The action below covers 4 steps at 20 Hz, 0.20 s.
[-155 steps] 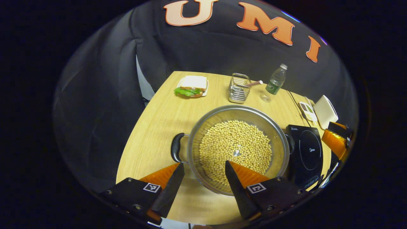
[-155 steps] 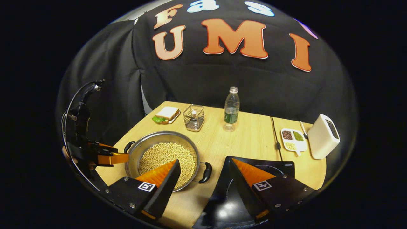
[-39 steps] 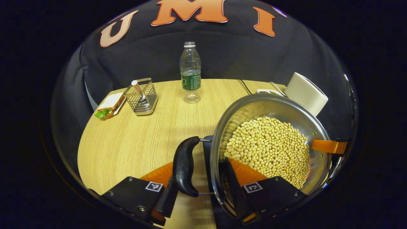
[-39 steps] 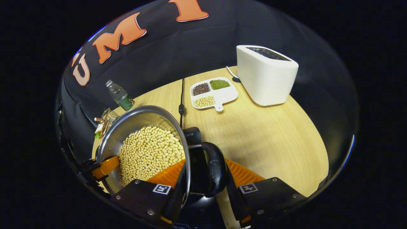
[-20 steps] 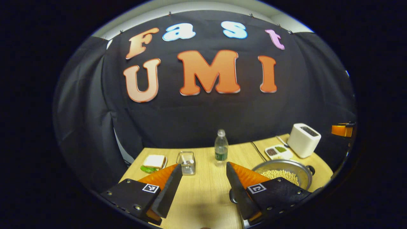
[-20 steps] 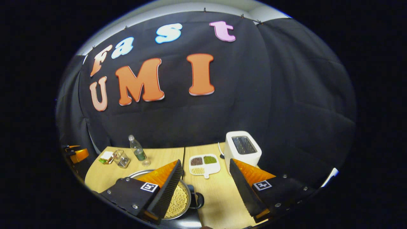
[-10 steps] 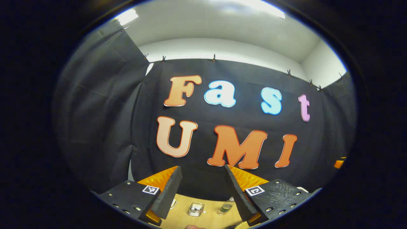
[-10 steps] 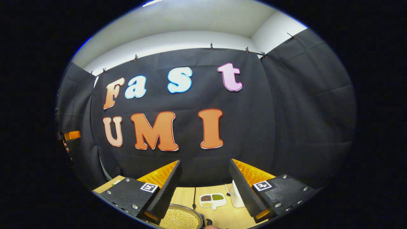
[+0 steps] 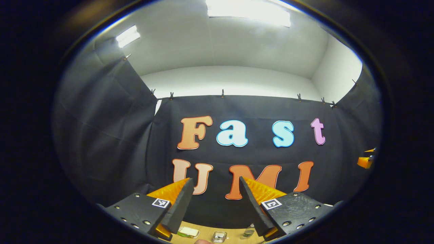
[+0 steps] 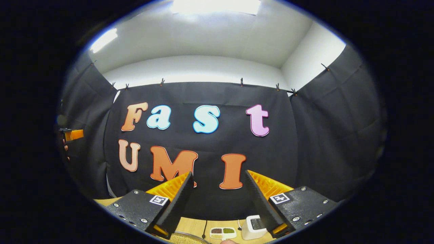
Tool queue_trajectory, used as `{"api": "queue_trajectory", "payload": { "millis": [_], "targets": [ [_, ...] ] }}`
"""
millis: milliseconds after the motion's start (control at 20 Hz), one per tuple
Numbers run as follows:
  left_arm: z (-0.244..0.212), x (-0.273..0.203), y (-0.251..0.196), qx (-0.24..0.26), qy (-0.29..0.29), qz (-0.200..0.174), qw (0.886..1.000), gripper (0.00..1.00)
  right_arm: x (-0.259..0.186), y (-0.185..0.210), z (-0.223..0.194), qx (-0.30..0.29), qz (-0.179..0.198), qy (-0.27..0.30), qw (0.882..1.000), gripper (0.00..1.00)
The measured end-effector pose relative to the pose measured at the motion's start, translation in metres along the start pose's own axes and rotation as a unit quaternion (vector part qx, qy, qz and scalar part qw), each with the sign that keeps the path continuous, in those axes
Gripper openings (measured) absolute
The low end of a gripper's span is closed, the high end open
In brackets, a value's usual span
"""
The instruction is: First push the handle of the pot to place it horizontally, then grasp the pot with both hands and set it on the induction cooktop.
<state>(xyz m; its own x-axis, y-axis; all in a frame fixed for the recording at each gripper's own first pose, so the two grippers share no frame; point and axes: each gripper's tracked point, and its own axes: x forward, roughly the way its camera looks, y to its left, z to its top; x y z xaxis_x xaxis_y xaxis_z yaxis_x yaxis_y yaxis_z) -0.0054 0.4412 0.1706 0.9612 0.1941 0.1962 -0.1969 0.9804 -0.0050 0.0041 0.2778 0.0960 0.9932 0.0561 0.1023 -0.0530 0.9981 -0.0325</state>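
The pot (image 10: pixel 184 238) shows as a sliver at the very bottom of the right gripper view: a curve of metal rim with pale beans inside, resting low on the desk (image 10: pixel 200 225). It lies beneath and just beyond the left finger of the right tongs (image 10: pixel 217 200), well below the fingertips and not touching them. Whether it sits on the cooktop cannot be told from this sliver.

The right tongs stand wide open — nothing between the fingers but the dark booth cloth. They are tilted upward, toward the wall and the white ceiling with its bright light panel (image 10: pixel 217 6).

The left tongs (image 9: pixel 215 203) are likewise wide open and empty, angled upward at the cloth and ceiling. Each pair of tongs also shows small at the edge of the other's view, raised and well apart from the desk.

Beside the pot on the desk lie a white divided dish (image 10: pixel 222 232) with dark, green and pale grains, a black cord (image 10: pixel 203 232) running toward the wall, and a white toaster (image 10: pixel 253 227) just right of the dish. In the left gripper view the desk edge carries a small plate (image 9: pixel 188 231), a wire basket (image 9: pixel 219 236) and the base of a bottle (image 9: pixel 248 232) — all far below the open fingers.
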Motion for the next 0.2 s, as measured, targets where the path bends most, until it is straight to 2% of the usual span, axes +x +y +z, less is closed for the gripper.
{"api": "queue_trajectory", "payload": {
  "millis": [50,100,150,200],
  "targets": [
    [-0.0044,0.0001,0.0005,-0.004,0.004,-0.002,1.000,0.82,-0.0005,0.0037,0.0022,-0.001,0.004,-0.008,1.000,0.98],
    [-0.0059,0.0010,-0.0004,-0.012,0.008,-0.006,1.000,0.80,-0.0009,0.0071,0.0054,-0.001,0.007,-0.017,1.000,0.93],
    [-0.0103,0.0001,-0.0039,-0.021,0.014,-0.015,1.000,0.81,-0.0016,0.0103,0.0080,0.001,0.011,-0.027,1.000,0.98],
    [-0.0139,-0.0042,-0.0049,-0.026,0.023,-0.017,0.999,0.81,-0.0023,0.0121,0.0080,0.002,0.015,-0.034,0.999,0.98]
  ]
}}
